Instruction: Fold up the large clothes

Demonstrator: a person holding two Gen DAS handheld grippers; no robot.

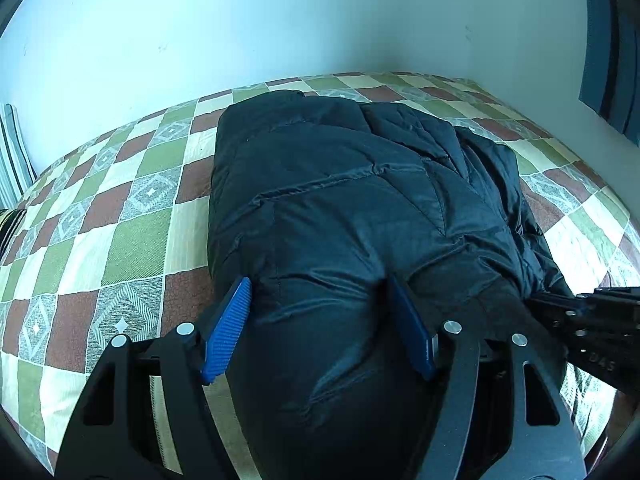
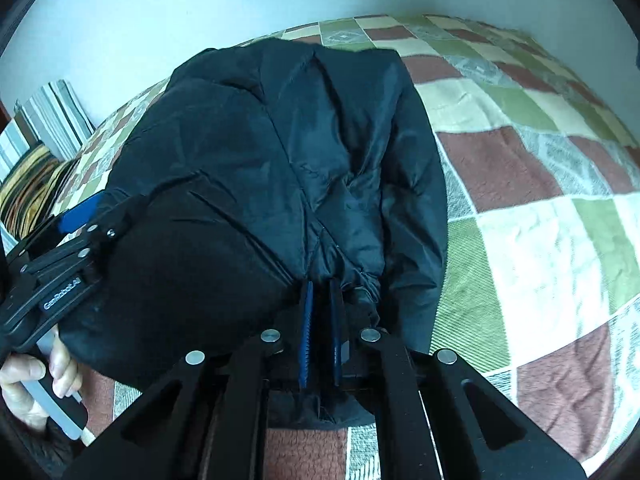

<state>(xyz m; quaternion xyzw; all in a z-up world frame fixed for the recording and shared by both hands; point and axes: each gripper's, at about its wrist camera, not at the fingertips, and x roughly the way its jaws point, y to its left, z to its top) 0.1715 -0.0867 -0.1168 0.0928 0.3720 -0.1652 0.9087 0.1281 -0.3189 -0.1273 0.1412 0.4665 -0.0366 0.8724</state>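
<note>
Right gripper [image 2: 320, 292] jaws pinching black jacket [image 2: 280, 140] hem, long axis twd wall [image 2: 160, 8]

A black quilted jacket [image 1: 340, 208] with a slight sheen lies on a blanket [image 1: 132, 240] checked in olive green, brick red, cream and grey diamond-patterned squares, below a pale wall [image 1: 240, 20], while black grippers carry ribbed blue pads [image 1: 228, 328].
</note>
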